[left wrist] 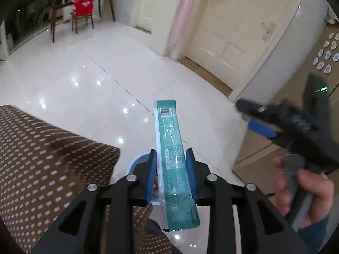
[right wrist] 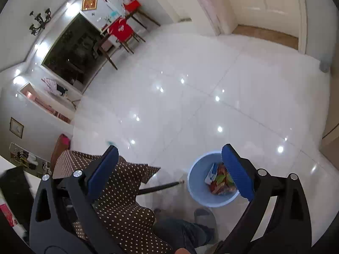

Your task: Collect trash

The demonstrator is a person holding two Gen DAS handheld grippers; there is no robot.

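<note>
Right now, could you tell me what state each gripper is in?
Left gripper: shut on the teal wrapper.
Right gripper: open, holding nothing.

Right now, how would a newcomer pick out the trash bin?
Start at the brown polka-dot tablecloth hanging over the white tiled floor. Just beside its corner stands the light blue round bin, the only container on the floor, with colourful wrappers already inside.

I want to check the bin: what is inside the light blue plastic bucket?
The light blue plastic bucket holds a small white-blue carton and crumpled reddish wrappers. The right gripper's finger covers part.
</note>
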